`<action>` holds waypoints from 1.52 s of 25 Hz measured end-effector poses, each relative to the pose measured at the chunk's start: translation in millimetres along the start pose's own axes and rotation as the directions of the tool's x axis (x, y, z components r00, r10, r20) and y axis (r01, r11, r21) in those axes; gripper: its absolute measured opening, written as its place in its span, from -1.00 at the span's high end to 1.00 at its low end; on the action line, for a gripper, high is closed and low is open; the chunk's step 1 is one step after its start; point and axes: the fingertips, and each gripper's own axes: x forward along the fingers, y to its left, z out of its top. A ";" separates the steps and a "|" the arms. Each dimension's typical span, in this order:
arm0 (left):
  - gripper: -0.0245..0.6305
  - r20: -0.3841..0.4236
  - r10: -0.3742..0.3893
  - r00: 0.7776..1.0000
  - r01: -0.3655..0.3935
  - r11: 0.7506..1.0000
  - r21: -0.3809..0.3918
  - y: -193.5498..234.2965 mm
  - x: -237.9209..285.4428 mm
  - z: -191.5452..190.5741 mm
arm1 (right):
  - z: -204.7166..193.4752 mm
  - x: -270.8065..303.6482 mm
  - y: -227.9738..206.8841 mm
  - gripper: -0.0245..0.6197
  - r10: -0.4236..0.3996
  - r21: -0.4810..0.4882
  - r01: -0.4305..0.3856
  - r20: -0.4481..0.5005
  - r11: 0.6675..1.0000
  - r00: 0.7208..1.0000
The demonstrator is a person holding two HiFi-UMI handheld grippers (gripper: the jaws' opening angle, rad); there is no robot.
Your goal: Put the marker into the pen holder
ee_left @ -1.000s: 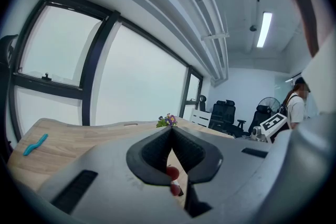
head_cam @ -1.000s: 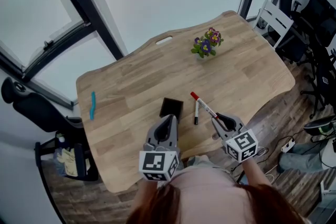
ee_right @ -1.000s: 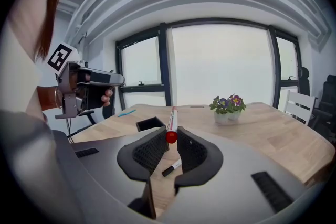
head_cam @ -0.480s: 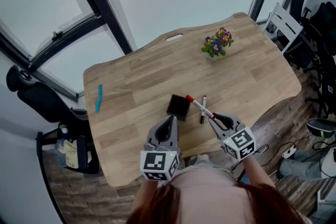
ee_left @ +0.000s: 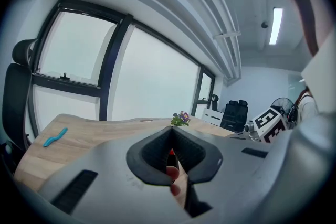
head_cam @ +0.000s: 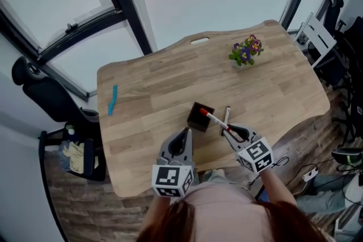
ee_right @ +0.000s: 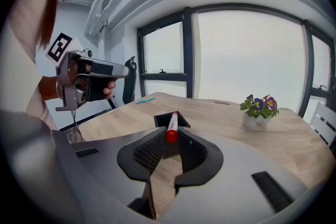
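A black square pen holder (head_cam: 199, 117) stands on the wooden table (head_cam: 153, 88), just ahead of both grippers. My right gripper (head_cam: 231, 134) is shut on a white marker with a red cap (head_cam: 214, 121). The marker slants up to the left, and its red end hangs over the holder's right rim. In the right gripper view the marker (ee_right: 171, 131) sticks out between the jaws of the right gripper (ee_right: 169, 140), with the pen holder (ee_right: 167, 118) right behind it. My left gripper (head_cam: 185, 135) hovers near the holder's front, shut on nothing; the left gripper (ee_left: 171, 132) shows its jaws pressed together.
A second, black marker (head_cam: 227, 116) lies on the table right of the holder. A small pot of purple flowers (head_cam: 245, 52) stands at the far right. A teal object (head_cam: 113, 100) lies near the left edge. Chairs (head_cam: 320, 37) crowd the floor to the right.
My right gripper has carried the red-capped marker left, from beside the holder to over its rim. The left gripper has barely moved. The head view has shifted.
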 end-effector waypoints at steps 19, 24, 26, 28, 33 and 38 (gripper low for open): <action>0.92 0.002 0.057 0.998 -0.057 0.998 -0.031 19.8 -5.4 -4.2 | -0.4 53.9 1.2 0.74 0.053 0.008 -0.053 -0.083 0.999 0.995; 0.92 0.000 0.065 0.998 -0.065 0.997 -0.036 22.4 -5.9 -6.3 | -4.4 66.1 2.7 0.74 0.061 0.004 -0.061 -0.105 0.998 0.993; 0.92 -0.002 0.067 0.998 -0.067 0.997 -0.038 23.4 -6.1 -6.8 | -6.2 71.0 4.0 0.74 0.066 0.000 -0.067 -0.112 0.998 0.991; 0.92 -0.006 0.070 0.998 -0.070 0.997 -0.041 24.4 -6.5 -7.0 | -7.3 75.1 5.3 0.74 0.071 -0.005 -0.072 -0.118 0.997 0.990; 0.92 -0.013 0.079 0.997 -0.079 0.996 -0.046 26.5 -6.4 -9.9 | -10.7 84.9 7.4 0.74 0.076 -0.011 -0.078 -0.137 0.997 0.988; 0.92 -0.017 0.085 0.996 -0.086 0.995 -0.053 28.7 -7.2 -12.1 | -13.0 91.6 10.6 0.74 0.082 -0.015 -0.085 -0.146 0.996 0.986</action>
